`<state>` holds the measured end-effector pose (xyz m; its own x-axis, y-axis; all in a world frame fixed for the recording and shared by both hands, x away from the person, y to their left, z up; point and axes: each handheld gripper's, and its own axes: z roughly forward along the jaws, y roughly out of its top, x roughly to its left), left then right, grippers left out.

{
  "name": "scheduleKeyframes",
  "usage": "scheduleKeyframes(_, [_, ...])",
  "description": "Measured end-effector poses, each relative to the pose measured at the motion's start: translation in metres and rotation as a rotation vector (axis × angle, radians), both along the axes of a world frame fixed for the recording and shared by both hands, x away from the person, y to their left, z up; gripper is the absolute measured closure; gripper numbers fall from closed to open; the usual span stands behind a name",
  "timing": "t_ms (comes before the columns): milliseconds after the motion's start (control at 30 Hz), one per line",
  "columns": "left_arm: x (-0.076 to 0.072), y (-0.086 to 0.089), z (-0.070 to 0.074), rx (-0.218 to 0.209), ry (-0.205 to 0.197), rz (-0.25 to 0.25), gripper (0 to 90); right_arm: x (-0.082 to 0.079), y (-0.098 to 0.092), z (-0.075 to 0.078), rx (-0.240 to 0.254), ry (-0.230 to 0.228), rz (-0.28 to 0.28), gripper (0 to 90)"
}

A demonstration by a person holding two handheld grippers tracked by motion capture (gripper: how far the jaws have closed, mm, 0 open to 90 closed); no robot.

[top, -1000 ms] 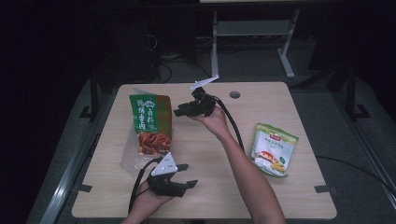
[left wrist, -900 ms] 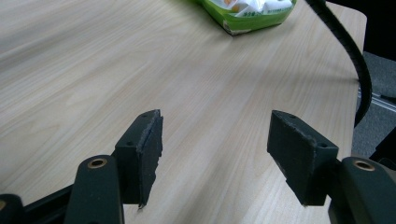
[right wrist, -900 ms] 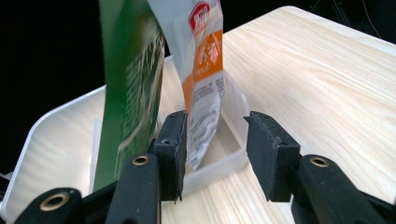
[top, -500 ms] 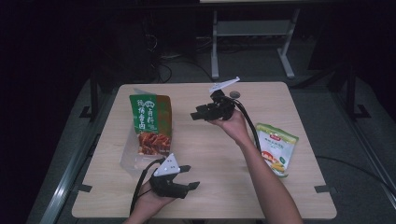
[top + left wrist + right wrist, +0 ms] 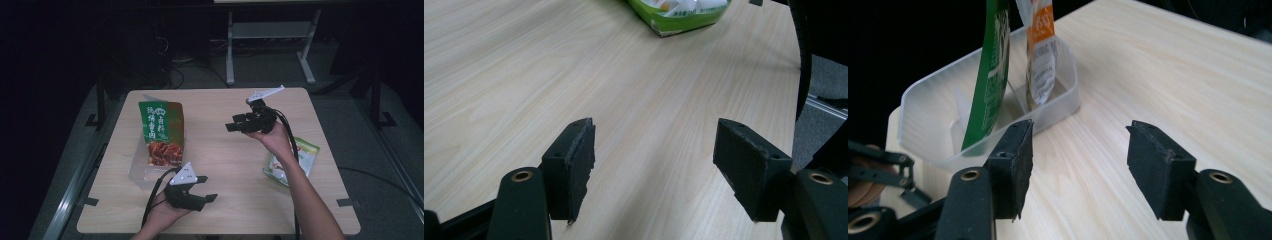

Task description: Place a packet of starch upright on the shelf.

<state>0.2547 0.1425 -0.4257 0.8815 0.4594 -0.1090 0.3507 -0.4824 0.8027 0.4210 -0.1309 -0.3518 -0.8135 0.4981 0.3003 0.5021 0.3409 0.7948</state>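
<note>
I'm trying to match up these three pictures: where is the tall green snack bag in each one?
High view: the green snack bag stands in the clear plastic bin, left of centre.
Left gripper view: not in it; a different, light green packet lies at the top edge.
Right gripper view: upper left, seen edge-on, in the same bin.
Shared landmark: the pale wooden table.

You see white Chinese characters on green snack pouch (image 5: 161,131), too blurred to read; light-green packet (image 5: 293,161) print illegible.
</note>
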Motion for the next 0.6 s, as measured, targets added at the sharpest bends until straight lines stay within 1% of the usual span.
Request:
scheduleKeyframes(33, [0.000,-0.001,0.000,-0.001,0.001,-0.001,32.6,-0.002,-0.003,0.000,-0.002,0.004,0.000,42.8])
scheduleKeyframes(100, [0.002,-0.003,0.001,-0.004,0.005,-0.001,32.7,-0.006,-0.009,0.000,-0.010,-0.013,-0.009,42.7])
scheduleKeyframes(133, [0.002,-0.004,0.002,-0.003,0.001,-0.003,32.7,-0.008,-0.012,0.000,-0.017,-0.014,-0.009,42.4])
scheduleKeyframes(167, [0.004,-0.005,0.003,-0.003,-0.004,-0.009,32.7,-0.011,-0.018,-0.001,-0.020,-0.007,-0.016,42.1])
scheduleKeyframes(200, [0.005,-0.007,0.003,-0.002,-0.002,-0.009,32.7,-0.011,-0.018,-0.001,-0.020,-0.007,-0.016,42.1])
scheduleKeyframes(300, [0.007,-0.011,0.004,0.003,0.000,-0.014,32.7,-0.016,-0.029,-0.002,-0.024,0.002,-0.036,41.1])
scheduleKeyframes(400, [0.010,-0.016,0.006,0.008,-0.002,-0.022,32.9,-0.021,-0.039,-0.004,-0.028,-0.007,-0.045,40.7])
scheduleKeyframes(500, [0.012,-0.022,0.008,0.005,-0.009,-0.026,32.9,-0.027,-0.050,-0.007,-0.036,-0.002,-0.061,39.8])
scheduleKeyframes(567, [0.013,-0.027,0.009,0.004,-0.008,-0.029,32.9,-0.029,-0.057,-0.008,-0.049,0.017,-0.068,38.7])
scheduleKeyframes(600, [0.014,-0.029,0.010,0.004,-0.009,-0.031,32.9,-0.031,-0.061,-0.008,-0.046,0.009,-0.075,39.3])
